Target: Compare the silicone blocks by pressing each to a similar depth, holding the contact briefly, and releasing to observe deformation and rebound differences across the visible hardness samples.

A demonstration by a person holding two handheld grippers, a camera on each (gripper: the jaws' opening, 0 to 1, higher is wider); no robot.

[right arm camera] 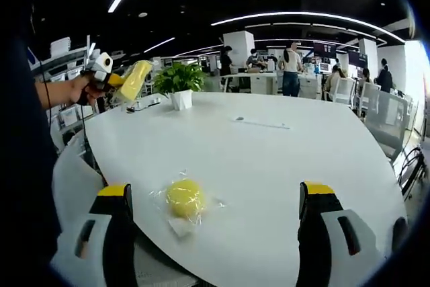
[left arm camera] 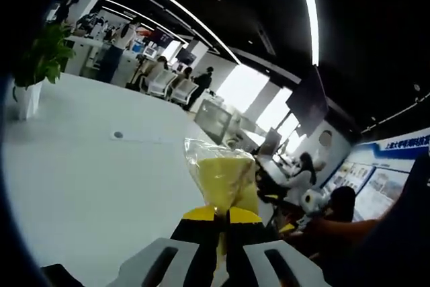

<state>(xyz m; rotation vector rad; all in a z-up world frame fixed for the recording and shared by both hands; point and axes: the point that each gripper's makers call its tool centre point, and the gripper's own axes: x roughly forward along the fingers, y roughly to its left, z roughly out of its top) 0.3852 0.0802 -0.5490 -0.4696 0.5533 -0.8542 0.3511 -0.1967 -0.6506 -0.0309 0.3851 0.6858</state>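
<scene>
My left gripper [left arm camera: 222, 214] is shut on a yellow silicone block in a clear plastic bag [left arm camera: 218, 174], held up in the air above the white table [left arm camera: 80, 179]. The right gripper view shows that same left gripper [right arm camera: 113, 80] at the far left, in a person's hand, with the bagged yellow block [right arm camera: 135, 80] sticking out of it. My right gripper [right arm camera: 213, 199] is open, its jaws wide apart low over the table. Between them lies a round yellow silicone piece in a clear bag [right arm camera: 185, 198], touching neither jaw.
A potted green plant [right arm camera: 179, 82] in a white pot stands at the far side of the white table [right arm camera: 289, 159]; it also appears as a potted plant [left arm camera: 37, 62]. A small flat strip [right arm camera: 262, 124] lies mid-table. Chairs, desks and people fill the office behind.
</scene>
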